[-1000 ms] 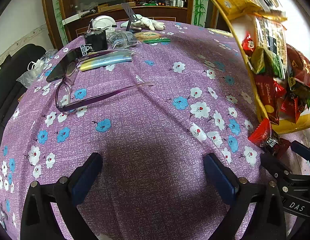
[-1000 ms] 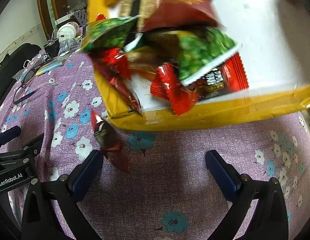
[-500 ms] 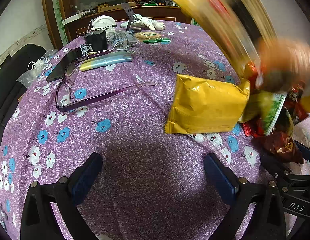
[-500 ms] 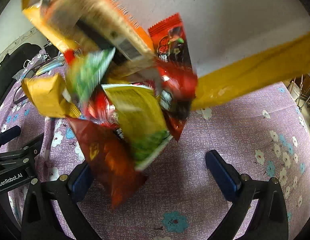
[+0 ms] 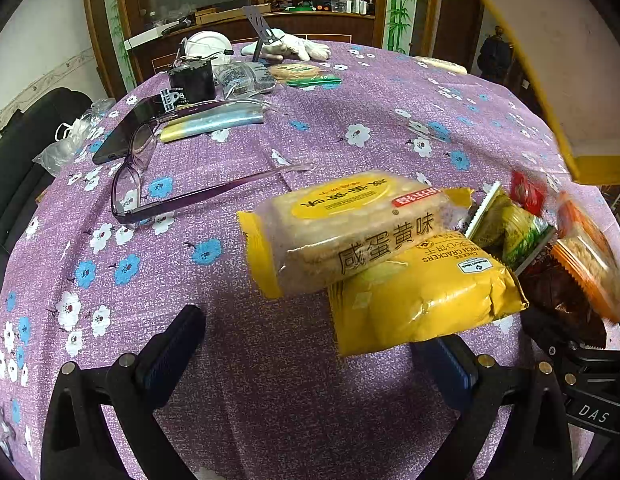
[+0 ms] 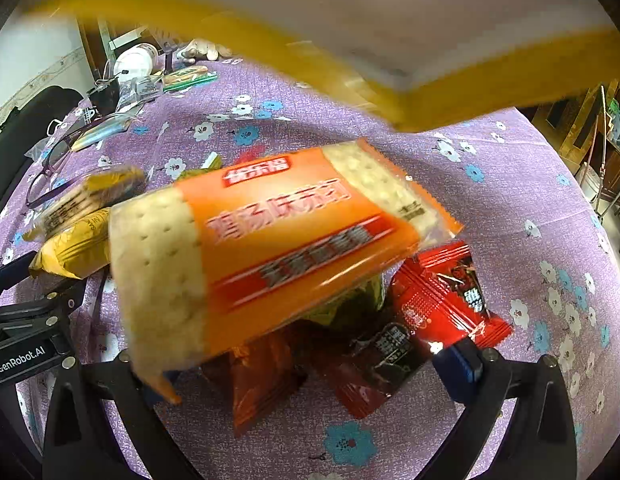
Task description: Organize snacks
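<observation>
A heap of snack packets lies on the purple flowered tablecloth [image 5: 238,380]. In the left wrist view a clear-and-yellow cracker pack [image 5: 350,228] rests on a yellow cheese cracker bag [image 5: 422,300], with a green packet [image 5: 510,232] and an orange cracker pack [image 5: 590,256] to the right. In the right wrist view the orange cracker pack [image 6: 270,248] is blurred above red packets [image 6: 442,300]. A yellow-rimmed tray [image 6: 450,96] is tilted overhead; it also shows in the left wrist view [image 5: 550,80]. My left gripper [image 5: 310,352] and right gripper [image 6: 306,364] are open and empty.
Purple glasses [image 5: 158,184], a dark phone [image 5: 126,132], a black box [image 5: 192,80], a white glove [image 5: 294,48] and small clutter sit at the far left of the table. A black chair [image 5: 22,140] stands beside the table's left edge.
The tilted tray has dumped its snacks onto the table and lifted away upward. The packets have landed in a heap between the grippers. Both grippers stayed still and open.
</observation>
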The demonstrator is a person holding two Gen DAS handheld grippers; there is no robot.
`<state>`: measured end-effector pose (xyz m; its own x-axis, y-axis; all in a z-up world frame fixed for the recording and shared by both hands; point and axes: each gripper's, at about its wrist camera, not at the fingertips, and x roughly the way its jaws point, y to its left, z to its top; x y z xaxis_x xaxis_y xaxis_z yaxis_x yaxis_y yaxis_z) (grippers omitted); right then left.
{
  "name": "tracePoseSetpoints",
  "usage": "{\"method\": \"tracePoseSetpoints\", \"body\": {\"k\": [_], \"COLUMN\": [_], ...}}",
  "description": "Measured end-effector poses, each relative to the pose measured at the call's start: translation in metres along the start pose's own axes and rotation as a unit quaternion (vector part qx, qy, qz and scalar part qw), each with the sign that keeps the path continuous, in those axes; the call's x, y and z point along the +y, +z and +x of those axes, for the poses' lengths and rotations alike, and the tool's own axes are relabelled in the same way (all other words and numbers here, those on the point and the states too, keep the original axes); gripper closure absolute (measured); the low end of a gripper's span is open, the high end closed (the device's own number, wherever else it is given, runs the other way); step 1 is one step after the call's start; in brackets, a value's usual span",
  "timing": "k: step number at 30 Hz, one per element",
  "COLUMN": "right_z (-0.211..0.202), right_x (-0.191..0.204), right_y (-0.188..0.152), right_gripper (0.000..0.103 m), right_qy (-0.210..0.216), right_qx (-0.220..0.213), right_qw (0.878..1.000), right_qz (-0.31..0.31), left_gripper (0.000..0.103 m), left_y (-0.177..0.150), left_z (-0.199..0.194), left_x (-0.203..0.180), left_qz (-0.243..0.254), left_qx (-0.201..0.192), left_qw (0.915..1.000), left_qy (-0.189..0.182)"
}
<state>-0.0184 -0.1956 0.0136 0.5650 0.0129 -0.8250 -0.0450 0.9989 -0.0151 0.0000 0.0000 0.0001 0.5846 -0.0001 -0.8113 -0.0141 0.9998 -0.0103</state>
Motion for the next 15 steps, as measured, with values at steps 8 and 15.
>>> {"method": "tracePoseSetpoints", "body": {"k": [8, 15], "right_z": [0.0002, 0.0001], "right_x": [-0.0014, -0.0015], "right_y": [0.0005, 0.0006], "right_gripper": [0.0, 0.0], "right_qy": [0.0, 0.0], "right_qx": [0.0, 0.0], "right_qw": [1.0, 1.0], "right_qz": [0.0, 0.0], "left_gripper": [0.0, 0.0], "left_y": [0.0, 0.0], "left_z": [0.0, 0.0], "left_x": [0.0, -0.0001], "left_qz": [0.0, 0.0], "left_qx": [0.0, 0.0], "left_qw": [1.0, 1.0], "left_qy": [0.0, 0.0]}}
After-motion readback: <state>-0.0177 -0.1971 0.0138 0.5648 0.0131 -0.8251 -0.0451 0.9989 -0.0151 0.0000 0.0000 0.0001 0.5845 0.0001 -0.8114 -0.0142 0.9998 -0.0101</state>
